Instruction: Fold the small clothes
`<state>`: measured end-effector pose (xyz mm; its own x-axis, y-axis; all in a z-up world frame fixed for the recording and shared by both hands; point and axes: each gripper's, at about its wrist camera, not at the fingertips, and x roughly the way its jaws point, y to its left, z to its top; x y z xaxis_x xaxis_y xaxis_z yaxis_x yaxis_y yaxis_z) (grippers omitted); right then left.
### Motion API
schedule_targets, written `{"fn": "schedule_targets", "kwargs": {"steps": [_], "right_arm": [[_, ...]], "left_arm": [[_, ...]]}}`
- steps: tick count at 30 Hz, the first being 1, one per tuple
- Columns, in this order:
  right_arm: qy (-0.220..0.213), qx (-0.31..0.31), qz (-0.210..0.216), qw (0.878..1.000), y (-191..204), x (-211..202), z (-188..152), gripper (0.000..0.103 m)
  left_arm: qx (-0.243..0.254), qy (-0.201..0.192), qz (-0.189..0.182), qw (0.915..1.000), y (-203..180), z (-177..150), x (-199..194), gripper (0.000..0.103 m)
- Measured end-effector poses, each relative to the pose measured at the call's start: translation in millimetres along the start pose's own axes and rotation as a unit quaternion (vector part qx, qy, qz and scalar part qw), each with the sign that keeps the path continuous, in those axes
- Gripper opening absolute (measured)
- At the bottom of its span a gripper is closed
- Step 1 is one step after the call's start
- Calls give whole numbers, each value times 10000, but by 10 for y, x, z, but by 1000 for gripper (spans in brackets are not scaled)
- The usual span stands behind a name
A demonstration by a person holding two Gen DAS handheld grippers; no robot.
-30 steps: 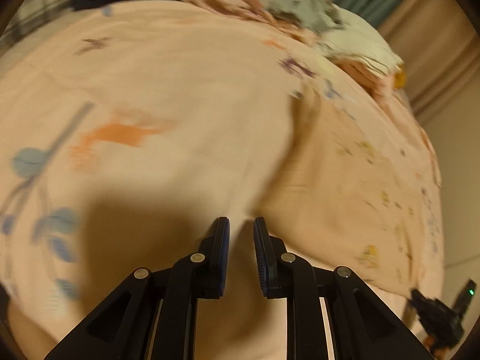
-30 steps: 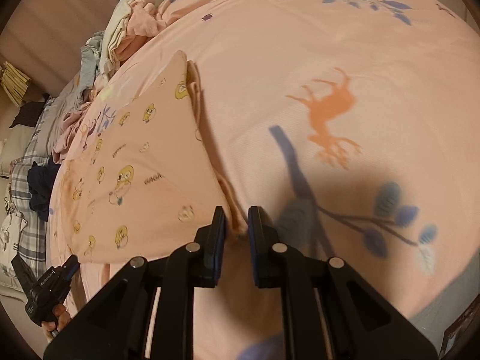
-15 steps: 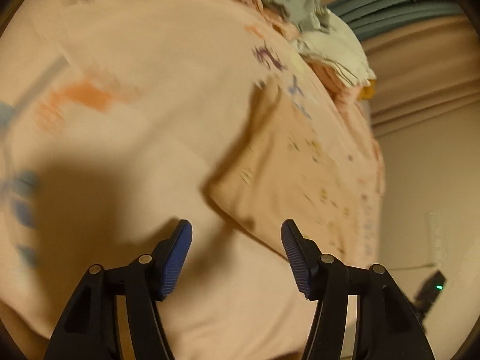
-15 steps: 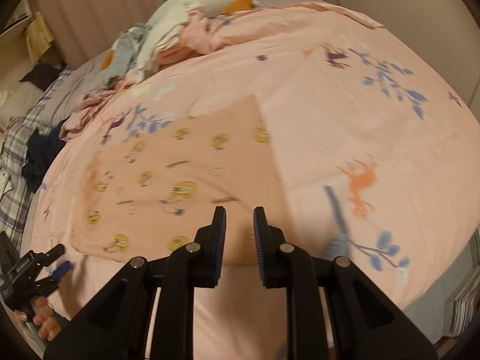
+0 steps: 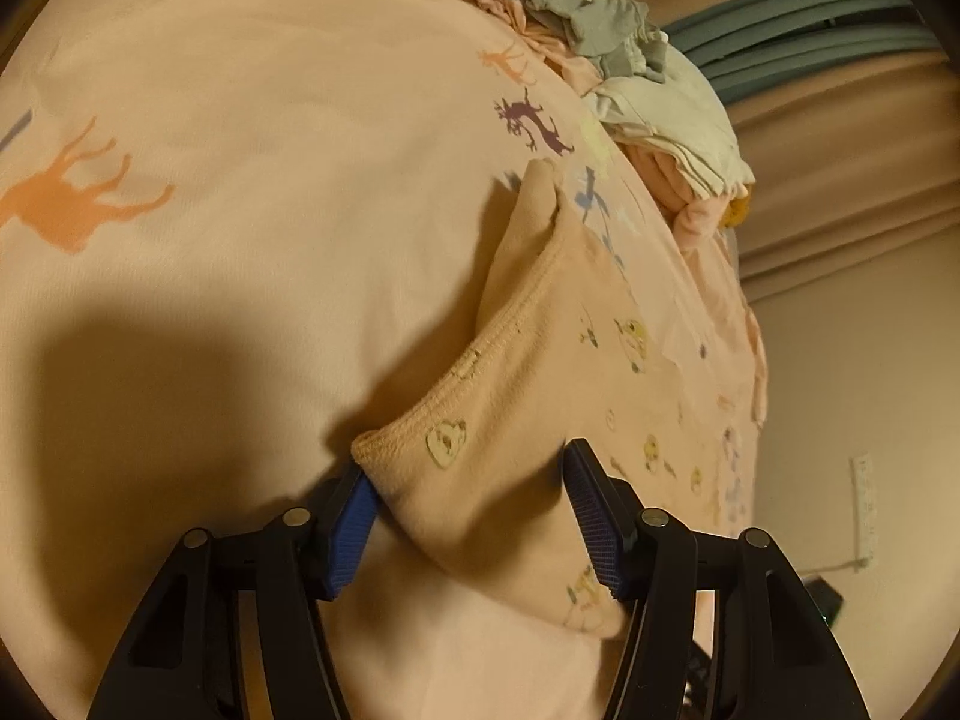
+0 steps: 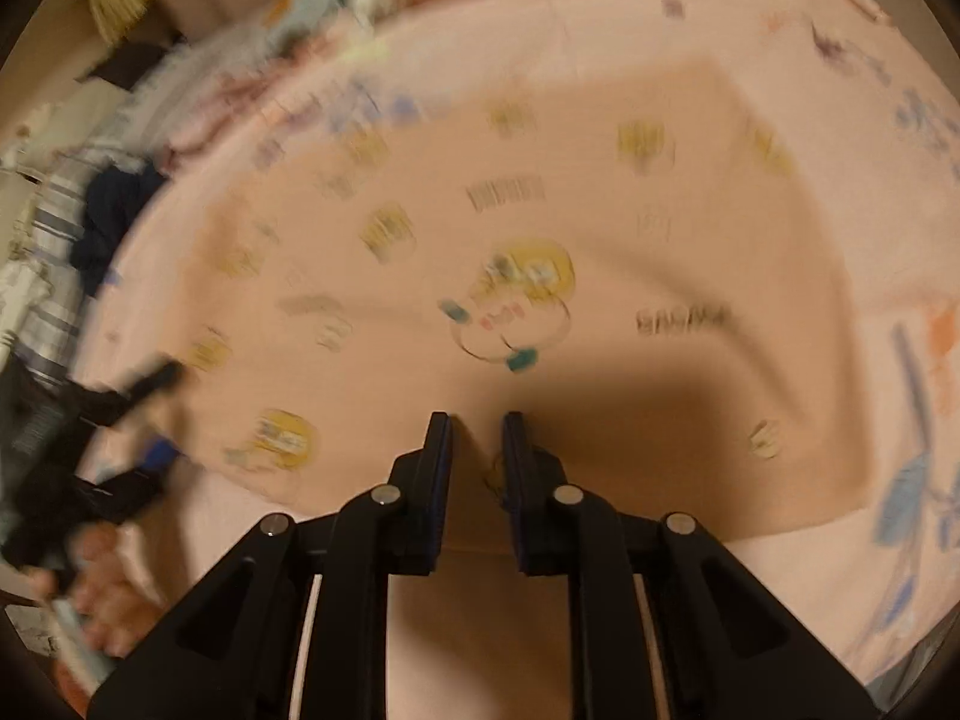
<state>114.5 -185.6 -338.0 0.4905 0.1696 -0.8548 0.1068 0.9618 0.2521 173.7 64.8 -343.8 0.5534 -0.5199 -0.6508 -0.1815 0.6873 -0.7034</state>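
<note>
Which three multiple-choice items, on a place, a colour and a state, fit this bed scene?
1. Where is the heap of clothes?
A) at the sheet's far end, beyond the peach garment
B) on the floor
C) on top of the garment

2. What colour is the big deer print on the sheet?
A) green
B) orange
C) black

3. How do the left gripper's jaws stand?
A) shut on nothing
B) out of view
C) apart, garment corner between them

1 A: it lies past the garment. 2 B: the deer is orange. 3 C: closing, not yet shut, corner between them.
</note>
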Motion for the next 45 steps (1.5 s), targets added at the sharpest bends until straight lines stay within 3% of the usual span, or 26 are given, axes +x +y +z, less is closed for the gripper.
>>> {"fn": "schedule_targets", "kwargs": {"steps": [2,6,10,15,17,20,21,24,29,31,34,36,40,42,44,45], "right_arm": [[-234,-121,42,9996,5,-36,-91,14],[-434,-216,56,9988,18,-43,-181,14],[-498,-292,93,9983,2,-35,-188,14],[-566,-391,154,9975,2,-31,-171,14],[-600,-341,286,9972,-47,-42,-182,14],[-631,-238,474,9966,-115,-53,-200,14],[-644,-202,547,9962,-137,-59,-205,14],[-586,-222,680,9957,-167,-82,-219,13],[-273,534,1269,9901,-523,-328,-343,13],[-323,614,1156,9909,-673,-474,-457,14],[-491,666,567,9950,-871,-690,-619,18],[-459,782,593,9941,-965,-736,-662,19],[-354,987,629,9925,-1008,-754,-663,21],[-340,951,683,9925,-953,-759,-600,25],[-324,922,833,9917,-898,-751,-536,35],[-307,935,998,9901,-868,-749,-488,44]], "left_arm": [[297,-112,290,9991,-77,-3,57,49],[839,-414,867,9918,-242,-61,149,42],[1368,-674,1369,9788,-387,-140,220,38],[2293,-743,1586,9575,-647,-282,246,26],[2388,-704,1485,9571,-731,-291,257,25],[2032,-616,1166,9702,-773,-180,264,24],[2024,-647,1132,9706,-817,-159,257,24],[2304,-710,981,9655,-1022,-198,255,24],[2677,-369,482,9616,-1366,-389,402,22],[2925,-131,311,9557,-1484,-614,512,21],[3244,441,158,9448,-1561,-966,700,19],[3357,708,154,9392,-1573,-1195,772,19],[3430,1178,186,9317,-1604,-1303,670,19],[3535,941,315,9301,-1582,-1276,442,25],[3515,605,403,9334,-1503,-1201,230,48],[3470,447,414,9359,-1442,-1177,126,53]]}}
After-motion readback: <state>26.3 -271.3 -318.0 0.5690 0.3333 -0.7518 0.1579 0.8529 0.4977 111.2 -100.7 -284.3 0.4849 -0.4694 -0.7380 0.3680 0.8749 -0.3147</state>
